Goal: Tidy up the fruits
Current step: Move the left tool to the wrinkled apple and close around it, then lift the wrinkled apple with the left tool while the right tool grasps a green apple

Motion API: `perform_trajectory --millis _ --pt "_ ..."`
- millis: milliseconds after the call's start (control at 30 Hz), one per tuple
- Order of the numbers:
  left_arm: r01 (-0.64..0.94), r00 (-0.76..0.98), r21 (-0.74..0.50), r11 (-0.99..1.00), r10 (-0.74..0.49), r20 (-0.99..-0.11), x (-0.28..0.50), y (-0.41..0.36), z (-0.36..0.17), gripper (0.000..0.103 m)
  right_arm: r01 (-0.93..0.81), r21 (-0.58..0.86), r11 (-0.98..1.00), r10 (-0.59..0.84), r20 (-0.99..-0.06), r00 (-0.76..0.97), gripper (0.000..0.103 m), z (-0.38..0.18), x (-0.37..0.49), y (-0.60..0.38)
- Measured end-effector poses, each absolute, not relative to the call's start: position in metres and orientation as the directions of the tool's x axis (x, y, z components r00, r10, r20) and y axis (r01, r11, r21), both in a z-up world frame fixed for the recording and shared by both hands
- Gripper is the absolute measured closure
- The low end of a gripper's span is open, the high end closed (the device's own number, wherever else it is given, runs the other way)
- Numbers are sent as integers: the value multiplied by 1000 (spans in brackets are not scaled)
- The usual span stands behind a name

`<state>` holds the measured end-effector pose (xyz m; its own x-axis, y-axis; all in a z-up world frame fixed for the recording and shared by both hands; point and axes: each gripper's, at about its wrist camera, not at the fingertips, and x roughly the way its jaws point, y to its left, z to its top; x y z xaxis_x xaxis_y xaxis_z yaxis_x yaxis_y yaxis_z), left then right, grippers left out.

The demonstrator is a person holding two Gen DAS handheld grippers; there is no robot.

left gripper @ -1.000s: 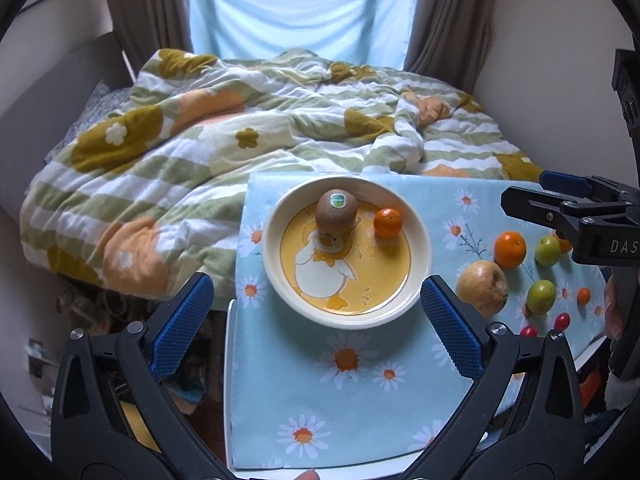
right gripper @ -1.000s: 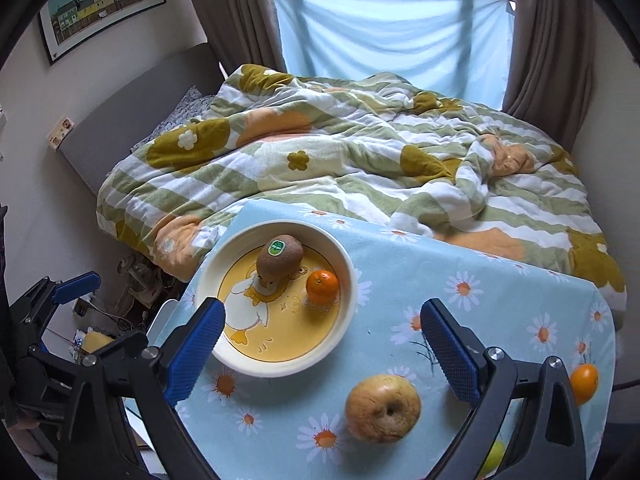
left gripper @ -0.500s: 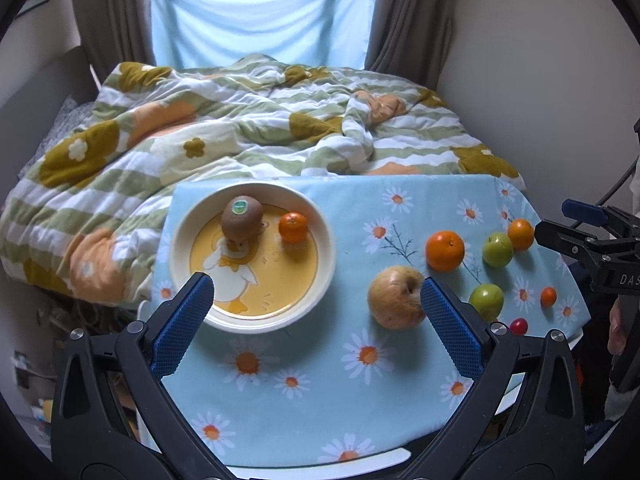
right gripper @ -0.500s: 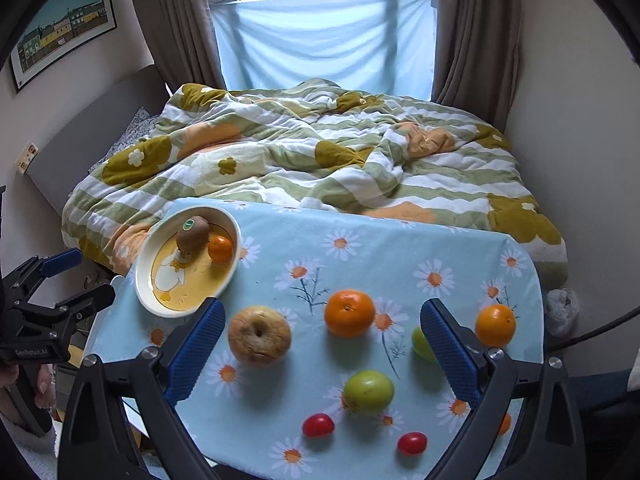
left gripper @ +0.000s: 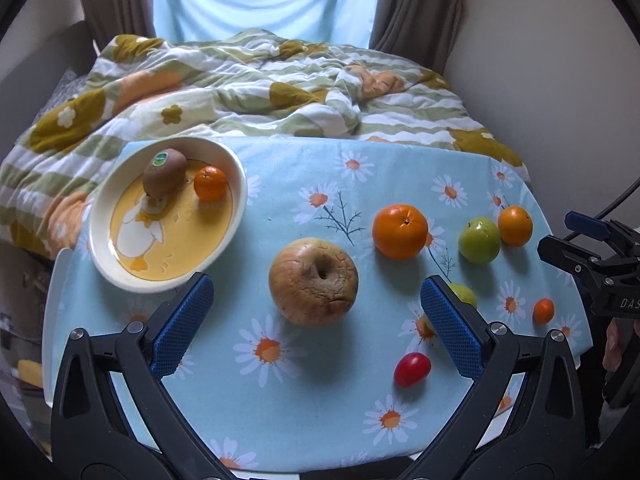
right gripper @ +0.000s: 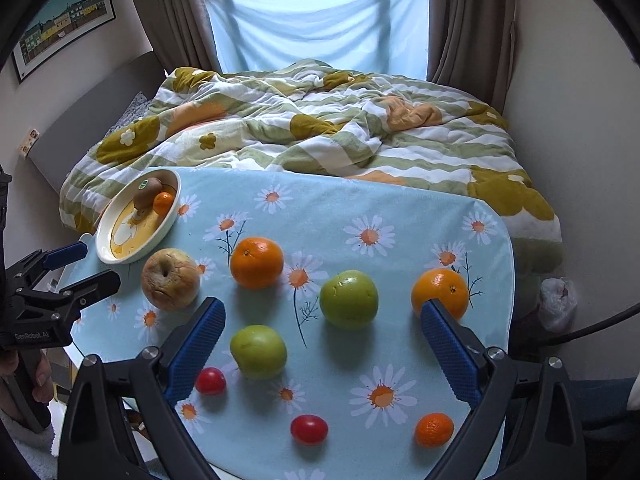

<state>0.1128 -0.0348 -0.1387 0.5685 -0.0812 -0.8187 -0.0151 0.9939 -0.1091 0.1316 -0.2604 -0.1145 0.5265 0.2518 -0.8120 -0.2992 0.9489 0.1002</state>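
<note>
The daisy tablecloth [left gripper: 304, 412] fills the lower half of both views, spread over a table pushed against the bed [right gripper: 320, 120], which takes the upper half. It gives me a flat, soft stage, so the round fruit sits where it lies and does not roll.

The duck plate [left gripper: 120, 276] sits at left centre of my left view, and I judge it the collecting spot: a kiwi [left gripper: 164, 171] and a small mandarin [left gripper: 210, 183] already lie in it, side by side at its far edge.

My left gripper [left gripper: 316, 322] is released, jaws wide and holding nothing, with the wrinkled apple [left gripper: 313, 282] framed between the blue pads; I judge it my next pick. My right gripper [right gripper: 322, 344] is likewise spread and empty, over the loose fruit at the centre of its view: a large orange [right gripper: 257, 263], two green fruits [right gripper: 348, 298] [right gripper: 258, 351], another orange [right gripper: 439, 290], two cherry tomatoes [right gripper: 210, 381] [right gripper: 309, 429] and a tiny mandarin [right gripper: 434, 429].

In the left view my right pad covers most of the nearer green fruit and something small beneath it that I cannot identify. In the right view a pad clips the far orange's lower edge. The table's near edge is hidden behind both gripper frames.
</note>
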Motion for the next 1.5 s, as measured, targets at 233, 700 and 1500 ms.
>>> perform_trajectory --millis 233,700,1500 --pt "-71 547 -85 994 -33 -836 130 -50 -175 0 -337 121 934 284 -825 490 6 -152 145 -271" --pt "-137 503 -32 990 42 -863 152 -50 -218 12 -362 192 912 340 -846 410 19 -193 166 -270" --pt "-139 492 -1 990 68 -868 128 -48 -224 23 -396 172 902 334 -860 386 45 -212 188 -259"
